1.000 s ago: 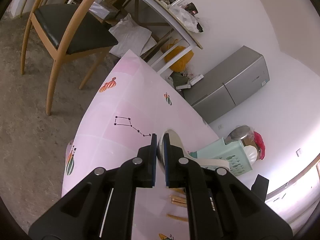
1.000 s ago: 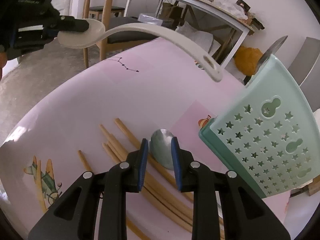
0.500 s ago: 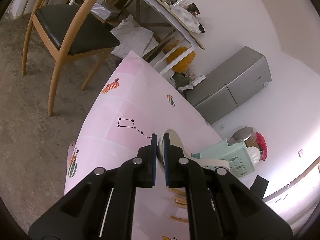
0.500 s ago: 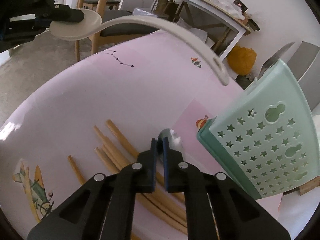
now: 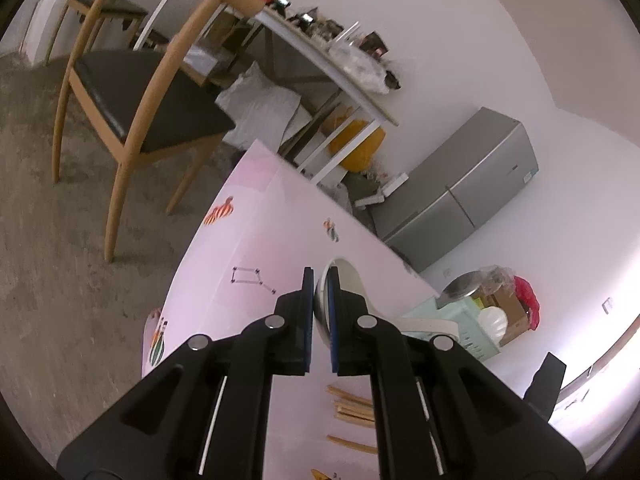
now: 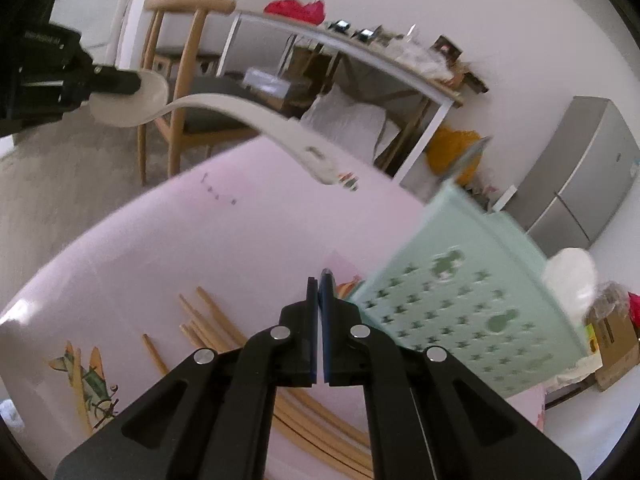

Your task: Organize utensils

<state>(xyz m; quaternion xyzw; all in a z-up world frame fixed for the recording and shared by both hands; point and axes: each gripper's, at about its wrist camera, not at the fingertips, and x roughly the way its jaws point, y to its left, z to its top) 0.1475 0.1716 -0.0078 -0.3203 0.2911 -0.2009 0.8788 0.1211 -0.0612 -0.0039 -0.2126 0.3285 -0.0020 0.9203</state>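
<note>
Left claw (image 5: 318, 280) clamps white ladle (image 6: 224, 110) by its bowl, held above pink desk (image 5: 256, 248). Right claw (image 6: 319, 284) nearly closed on a thin metal edge, item unclear. Chopsticks (image 6: 216, 326) lie on desk beside the mint basket (image 6: 472, 304).

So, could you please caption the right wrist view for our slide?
Left gripper holds a white ladle above the pink table; chopsticks lie beside the green basket.
</note>
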